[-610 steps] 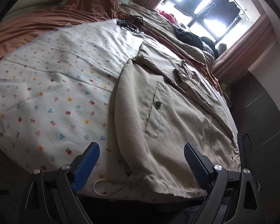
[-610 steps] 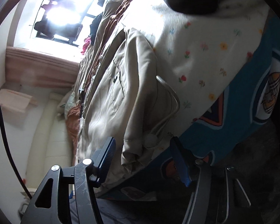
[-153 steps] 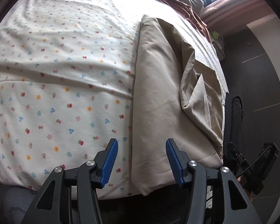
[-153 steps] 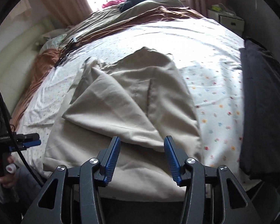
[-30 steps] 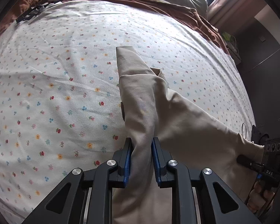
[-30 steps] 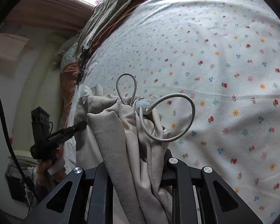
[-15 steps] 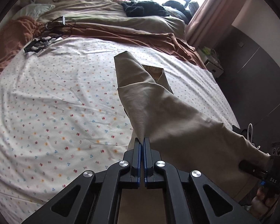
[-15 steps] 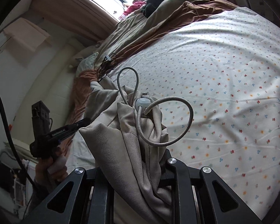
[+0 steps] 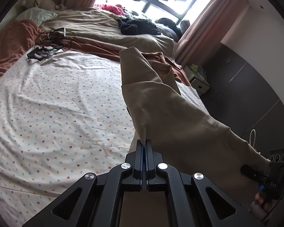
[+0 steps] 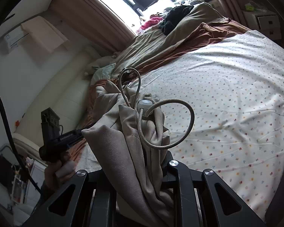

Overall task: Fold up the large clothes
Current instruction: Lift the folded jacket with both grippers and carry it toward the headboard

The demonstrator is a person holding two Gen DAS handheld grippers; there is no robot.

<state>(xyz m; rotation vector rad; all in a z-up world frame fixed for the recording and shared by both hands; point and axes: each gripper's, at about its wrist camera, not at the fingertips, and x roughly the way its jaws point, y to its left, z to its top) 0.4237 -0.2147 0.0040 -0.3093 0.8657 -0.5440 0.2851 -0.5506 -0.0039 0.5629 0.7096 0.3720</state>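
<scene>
The beige jacket (image 9: 172, 124) is lifted off the bed and stretched between both grippers. My left gripper (image 9: 143, 141) is shut on a thin edge of it; the cloth runs right to the other gripper (image 9: 255, 172). In the right wrist view my right gripper (image 10: 142, 151) is shut on a thick bunch of the jacket (image 10: 126, 143), which hides its fingers. A drawstring cord (image 10: 172, 121) with a round stopper loops out of the bunch. The left gripper (image 10: 53, 140) shows at the left there.
The bed has a white flowered sheet (image 9: 53, 113). A brown blanket (image 9: 13, 43), a tan duvet (image 9: 96, 28), dark clothes (image 9: 138, 26) and cables (image 9: 47, 43) lie toward the window. A dark wardrobe (image 9: 251, 87) and a white bedside box (image 9: 198, 83) stand at the right.
Both grippers have lifted the jacket higher off the bed and tilted up toward the window. Both stay shut on the cloth.
</scene>
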